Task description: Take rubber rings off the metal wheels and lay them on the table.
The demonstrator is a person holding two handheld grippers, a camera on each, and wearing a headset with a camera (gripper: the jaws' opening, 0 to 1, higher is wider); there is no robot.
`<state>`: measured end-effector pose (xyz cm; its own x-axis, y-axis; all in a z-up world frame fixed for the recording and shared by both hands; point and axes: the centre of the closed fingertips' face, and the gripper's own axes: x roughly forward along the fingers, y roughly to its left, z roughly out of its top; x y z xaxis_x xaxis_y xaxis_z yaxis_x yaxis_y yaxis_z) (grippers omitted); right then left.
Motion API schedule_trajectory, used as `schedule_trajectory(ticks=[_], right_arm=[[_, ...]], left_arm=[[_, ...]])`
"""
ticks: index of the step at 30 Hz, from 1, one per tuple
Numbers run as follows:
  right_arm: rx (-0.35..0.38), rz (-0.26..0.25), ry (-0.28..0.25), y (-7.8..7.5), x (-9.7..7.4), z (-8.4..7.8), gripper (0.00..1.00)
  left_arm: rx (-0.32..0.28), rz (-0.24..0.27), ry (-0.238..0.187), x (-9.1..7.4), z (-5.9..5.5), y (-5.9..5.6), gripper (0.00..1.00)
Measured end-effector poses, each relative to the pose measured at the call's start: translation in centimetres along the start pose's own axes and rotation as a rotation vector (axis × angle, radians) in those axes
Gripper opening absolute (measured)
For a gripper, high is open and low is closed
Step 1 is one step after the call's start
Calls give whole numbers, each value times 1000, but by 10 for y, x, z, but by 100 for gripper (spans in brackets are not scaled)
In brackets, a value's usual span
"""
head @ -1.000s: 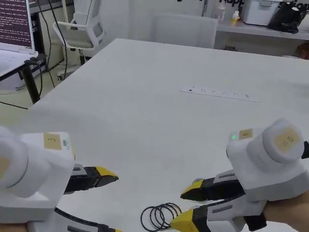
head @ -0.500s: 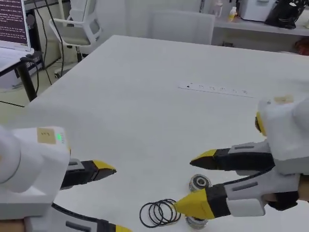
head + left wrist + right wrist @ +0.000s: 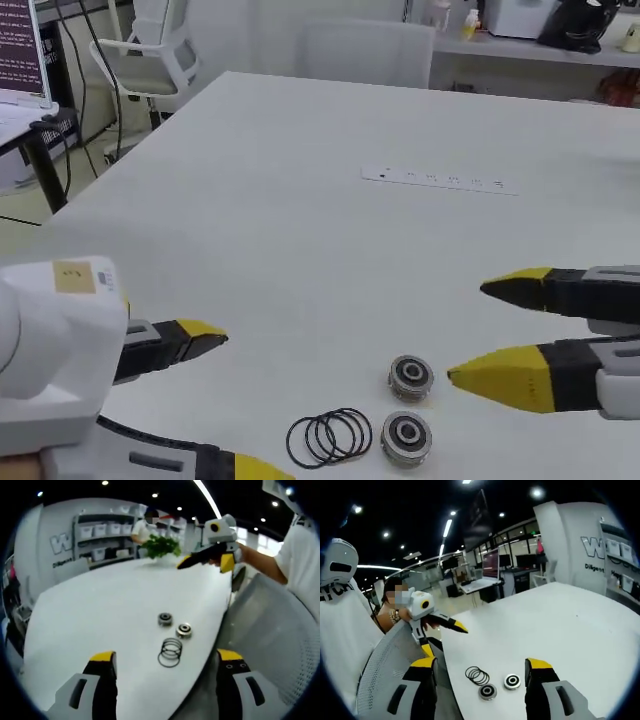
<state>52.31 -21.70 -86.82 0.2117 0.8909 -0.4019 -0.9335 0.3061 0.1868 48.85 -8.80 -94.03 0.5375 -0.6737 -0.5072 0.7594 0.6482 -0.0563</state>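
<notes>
Left tool [image 3: 235, 400] at the near left edge of the bench [image 3: 300, 200], jaws spread wide, nothing between them; yellow tips point right, toward the work. Right tool [image 3: 468, 331] comes in from the right, jaws also wide apart and empty, tips aimed left, just beside the metal wheels but clear of them. Two metal wheels lie flat on the bench, hubs up: far wheel [image 3: 411, 376] and near wheel [image 3: 406, 435], close together, a small gap between. Rubber rings [image 3: 330, 437] lie in a loose overlapping bunch of thin black loops, flat on the bench, just left of the near wheel and apart from it. Exact count hard to read, about four. Cannot tell whether any ring sits on either wheel. In the left gripper view the rings [image 3: 171, 652] sit nearest that tool's jaws, the two wheels beyond them, and the other tool is held up past the bench edge in a person's hand. In the right gripper view the rings [image 3: 477, 675] lie left of the wheels, between the two yellow tips. A white power strip [image 3: 440, 181] lies flat farther up the bench, well apart from the work.
</notes>
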Motion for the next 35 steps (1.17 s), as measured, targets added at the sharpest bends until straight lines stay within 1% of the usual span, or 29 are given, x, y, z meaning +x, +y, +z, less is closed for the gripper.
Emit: schedule_trajectory(ticks=[3,4,6,8,9,12,16,18,23,27,30,35], right_arm=[[1,-24,-14,-5,-10,-3,74],[6,-36,-15,-9,-15,-6,75],[8,-48,-19,-10,-23,-11,75],[16,-68,-33,-12,-30,-15,76],[19,-72,-34,-13,-32,-16,77],[44,-106,-30,-18,-42,-29,82],[84,-163,-21,-30,-55,-47,84],[103,-183,-18,-34,-60,-55,86],[134,-234,14,-38,-71,-76,87],[167,-266,22,-38,-77,-87,89],[184,-282,26,-38,-80,-93,90],[220,-308,53,-38,-83,-108,92]], left_arm=[[-2,3,-3,0,1,0,82],[-1,4,-3,0,0,1,82],[2,2,2,0,0,0,81],[5,2,4,0,-1,0,82],[5,2,1,0,0,0,82],[1,1,-1,0,0,-1,82],[1,-3,0,0,0,-1,82],[0,-3,0,0,0,-1,82],[-4,-3,-5,0,0,-1,83],[-5,-1,-8,-1,1,0,83],[-6,2,-8,-1,1,1,83],[-7,4,-7,-1,0,1,83]])
